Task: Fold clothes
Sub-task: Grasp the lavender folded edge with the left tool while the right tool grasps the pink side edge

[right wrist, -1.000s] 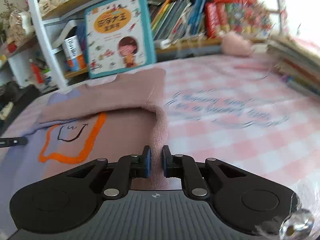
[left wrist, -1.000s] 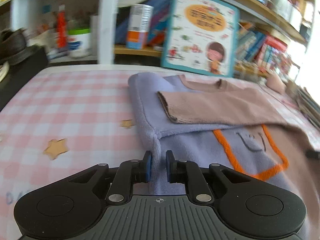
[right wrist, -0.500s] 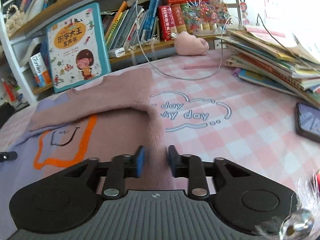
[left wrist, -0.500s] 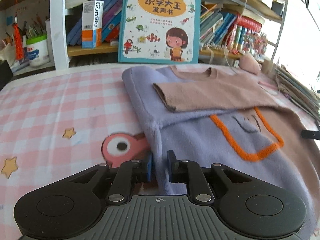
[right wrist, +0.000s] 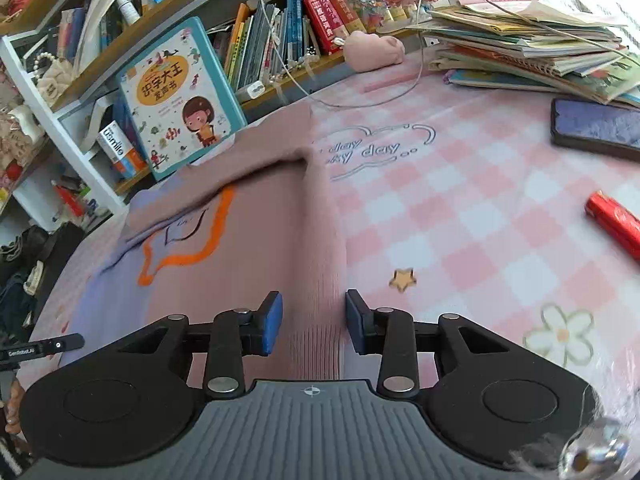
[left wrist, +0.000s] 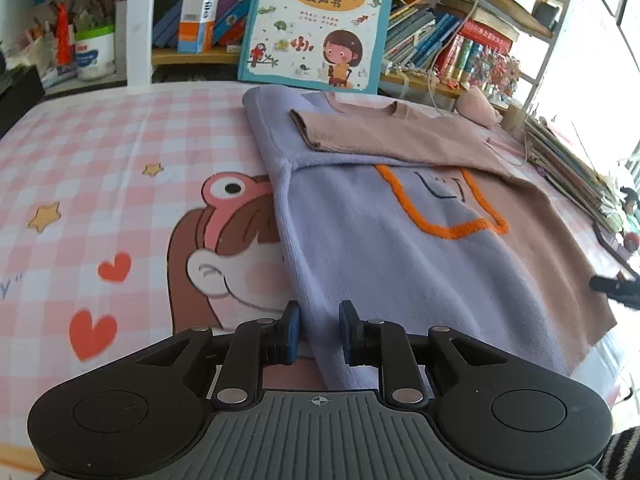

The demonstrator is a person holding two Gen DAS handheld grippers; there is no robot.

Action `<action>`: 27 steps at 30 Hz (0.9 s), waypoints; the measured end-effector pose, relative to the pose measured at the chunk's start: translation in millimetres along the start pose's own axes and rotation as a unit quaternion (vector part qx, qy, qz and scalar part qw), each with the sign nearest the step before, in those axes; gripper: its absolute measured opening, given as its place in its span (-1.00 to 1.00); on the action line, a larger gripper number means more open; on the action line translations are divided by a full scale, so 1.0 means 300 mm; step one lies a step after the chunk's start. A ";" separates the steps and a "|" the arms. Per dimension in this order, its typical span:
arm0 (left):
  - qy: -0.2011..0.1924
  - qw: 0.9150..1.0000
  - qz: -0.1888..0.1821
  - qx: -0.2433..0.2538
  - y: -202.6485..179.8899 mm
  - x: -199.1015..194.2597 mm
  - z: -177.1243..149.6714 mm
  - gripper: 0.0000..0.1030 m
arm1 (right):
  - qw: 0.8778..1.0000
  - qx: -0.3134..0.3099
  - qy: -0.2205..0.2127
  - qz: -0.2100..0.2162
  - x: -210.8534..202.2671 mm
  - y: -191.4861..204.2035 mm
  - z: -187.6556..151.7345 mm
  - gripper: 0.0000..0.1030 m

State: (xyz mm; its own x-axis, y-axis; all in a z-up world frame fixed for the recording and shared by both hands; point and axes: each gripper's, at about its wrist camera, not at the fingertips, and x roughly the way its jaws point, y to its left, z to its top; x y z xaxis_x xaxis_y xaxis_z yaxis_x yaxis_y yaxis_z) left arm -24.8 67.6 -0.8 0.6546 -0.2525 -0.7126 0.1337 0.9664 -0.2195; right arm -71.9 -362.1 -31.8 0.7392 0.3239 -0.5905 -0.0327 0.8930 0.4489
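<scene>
Over sweater [left wrist: 384, 264] edges, both tongs tilted down

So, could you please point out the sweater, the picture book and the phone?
sweater [left wrist: 384, 264]: left wrist view, lilac front panel.
picture book [left wrist: 320, 24]: left wrist view, front cover.
phone [right wrist: 596, 128]: right wrist view, dark screen.

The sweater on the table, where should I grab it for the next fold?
Judging by how it lies, take the sweater by its near hem corners, one tongs each, coming from the near edge. Both side edges run straight toward you, ending between the left tongs and right tongs.
</scene>
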 end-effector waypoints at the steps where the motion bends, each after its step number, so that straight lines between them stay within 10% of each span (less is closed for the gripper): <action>1: 0.000 1.000 0.000 -0.003 -0.002 -0.001 -0.002 -0.67 | 1.000 -0.002 0.000 -0.003 -0.001 0.004 -0.003 -0.37; 4: 0.000 1.000 0.000 0.002 -0.008 0.002 -0.003 -0.89 | 1.000 -0.008 0.000 -0.005 -0.001 0.012 -0.006 -0.73; 11: -0.062 0.997 -0.055 0.008 -0.046 -0.093 0.049 -0.89 | 0.994 0.032 -0.063 0.087 -0.064 0.015 0.053 -0.80; 23: 0.056 0.984 -0.134 -0.100 0.058 0.010 -0.020 -0.54 | 0.998 0.038 0.016 0.046 0.010 -0.017 -0.007 -0.49; 27: 0.058 0.982 -0.142 -0.112 0.068 0.022 -0.019 -0.81 | 0.998 0.046 0.014 0.049 0.019 -0.024 -0.010 -0.64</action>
State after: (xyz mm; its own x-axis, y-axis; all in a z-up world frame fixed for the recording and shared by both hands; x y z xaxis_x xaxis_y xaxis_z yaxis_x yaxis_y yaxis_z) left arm -22.0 85.5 -13.8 0.5228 -0.5272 -0.6699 0.1234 0.8244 -0.5524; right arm -69.5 -365.8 -40.5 0.7159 0.4176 -0.5596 -0.0402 0.8248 0.5640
